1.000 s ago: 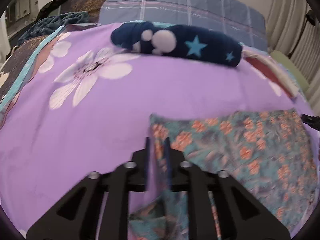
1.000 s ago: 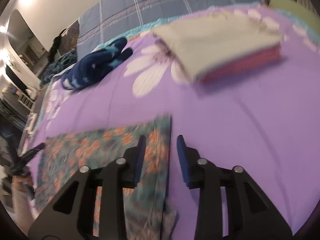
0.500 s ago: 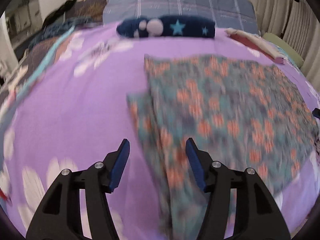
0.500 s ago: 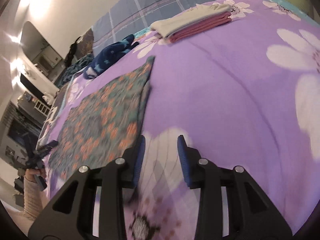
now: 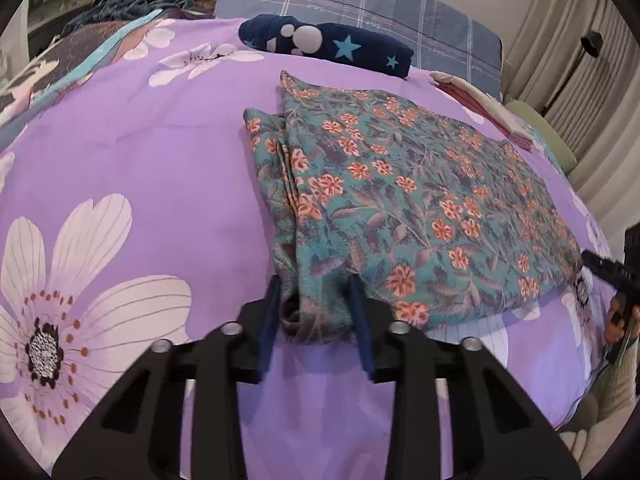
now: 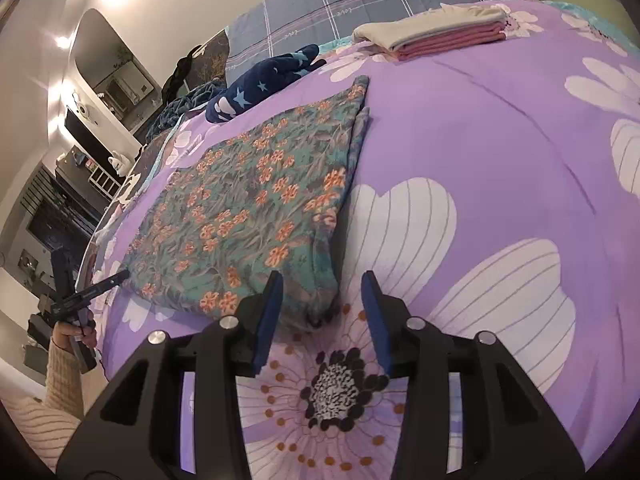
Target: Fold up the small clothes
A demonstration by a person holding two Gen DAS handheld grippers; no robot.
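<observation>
On the near half of the purple bedspread (image 5: 160, 152) lies the floral garment (image 5: 400, 200), spread flat and already doubled, with a narrower layer peeking out along its left edge. I judge it light, thin and limp: it will sag from any single hold and slide easily over the smooth cover, so I want both near corners taken together.

My left gripper (image 5: 316, 312) has just been closing, and its jaws now pinch the bunched near left corner of the cloth. My right gripper (image 6: 322, 308) has just been opening; its jaws stand apart, with the near right corner lying between them but not pressed. From the right wrist view that corner looks thick with stacked layers, so I would bite deep enough to catch all of them, or the under layers will slip free when lifted.

Far across the bed rest a navy star-print bundle (image 5: 328, 44) and a folded stack (image 6: 436, 32), well apart from the work.
</observation>
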